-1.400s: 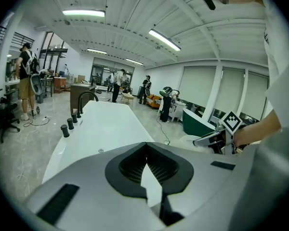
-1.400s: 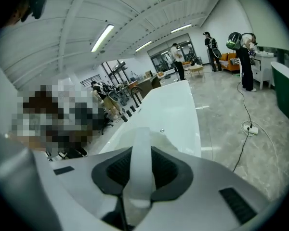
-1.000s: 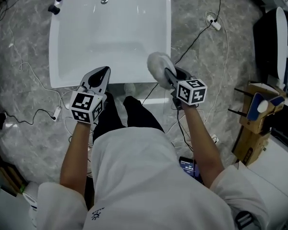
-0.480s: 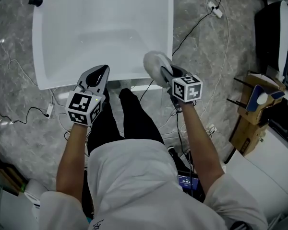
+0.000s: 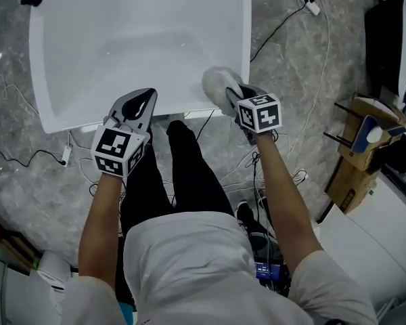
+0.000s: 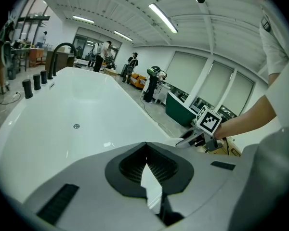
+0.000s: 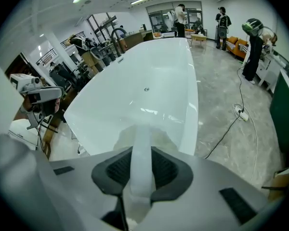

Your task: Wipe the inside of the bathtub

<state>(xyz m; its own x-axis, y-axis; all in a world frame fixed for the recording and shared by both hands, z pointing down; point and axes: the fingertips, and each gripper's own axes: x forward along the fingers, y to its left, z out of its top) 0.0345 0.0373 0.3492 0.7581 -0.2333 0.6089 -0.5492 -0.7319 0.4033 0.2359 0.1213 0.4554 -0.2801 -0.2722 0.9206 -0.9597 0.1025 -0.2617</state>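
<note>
Standing at the near end of a white bathtub (image 5: 246,39); its length runs straight ahead. Right gripper (image 5: 230,99), clamped on a fluffy pad (image 5: 215,82), is nearest, at near-right rim. Left gripper (image 5: 141,105) closed, empty.

A white bathtub (image 5: 142,39) lies at 12 o'clock on a grey floor (image 5: 284,66). The left gripper (image 5: 141,104) is over its near edge, at 10 o'clock. The right gripper (image 5: 229,97), at 1 o'clock, holds a fluffy pad (image 5: 214,82) by the tub's near corner. Wires (image 5: 323,53) lie at 2 o'clock.
</note>
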